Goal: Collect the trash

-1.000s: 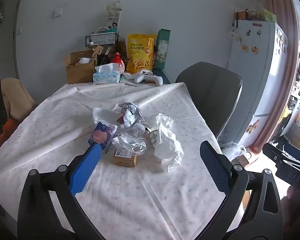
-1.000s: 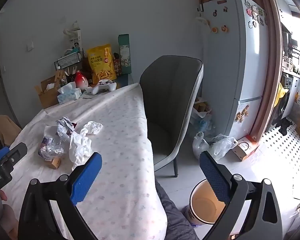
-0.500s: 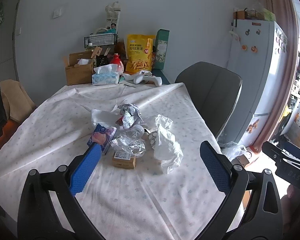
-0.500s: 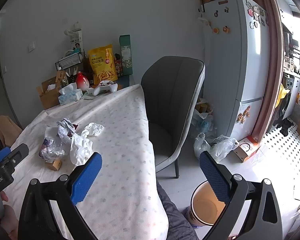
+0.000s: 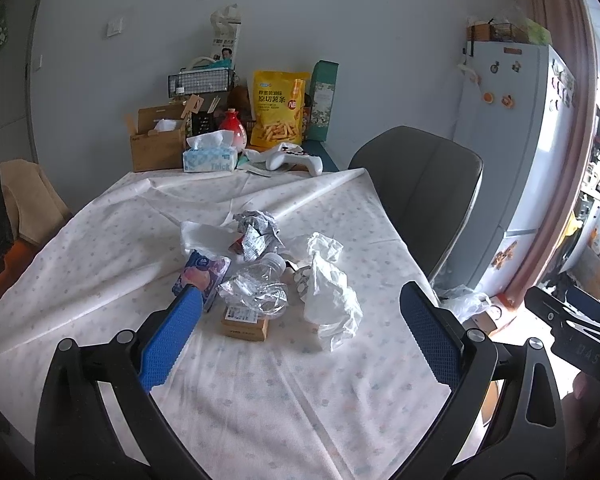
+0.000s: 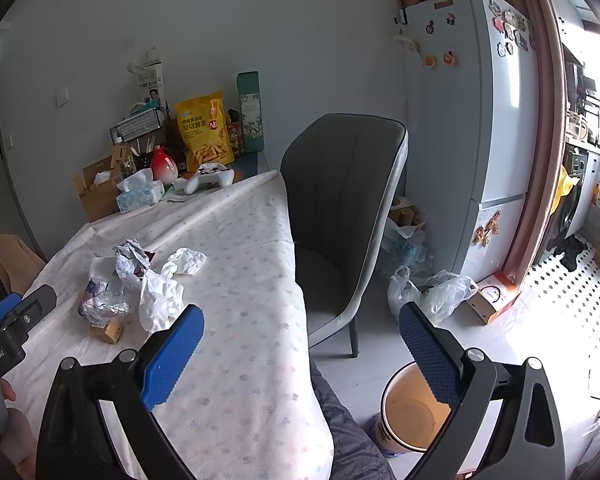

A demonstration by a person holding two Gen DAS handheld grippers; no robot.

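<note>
Left wrist view: my left gripper (image 5: 300, 328) hangs spread wide over the table (image 5: 260, 408), holding nothing, blue textured pads either side of the trash pile (image 5: 268, 272). The pile sits mid-table just ahead of the fingertips, between them. In it: a crushed clear plastic bottle (image 5: 256, 290), crinkly, lying partly over a small cardboard box (image 5: 244, 322); a crumpled white tissue (image 5: 330, 300) to the right; a balled printed wrapper (image 5: 256, 228) behind; a purple packet (image 5: 202, 276) touching my left pad tip in the frame. The cloth is white, soft, creased, with a faint dotted print. Bare cloth all round the pile, nearest me especially. The far edge is crowded: tissue box (image 5: 210, 158), yellow snack bag (image 5: 278, 110), white game controller (image 5: 294, 160). Grey chair (image 5: 424, 200) stands at the right edge.

Right wrist view: my right gripper (image 6: 300, 340) is also spread wide and empty, straddling the table's right edge. The trash pile (image 6: 140, 284) lies well off to its left. An open round bin (image 6: 412, 412) stands on the floor below my right pad, tan inside. Plastic bags (image 6: 432, 292) lie by the fridge (image 6: 472, 120). The floor between chair and bin is open.
</note>
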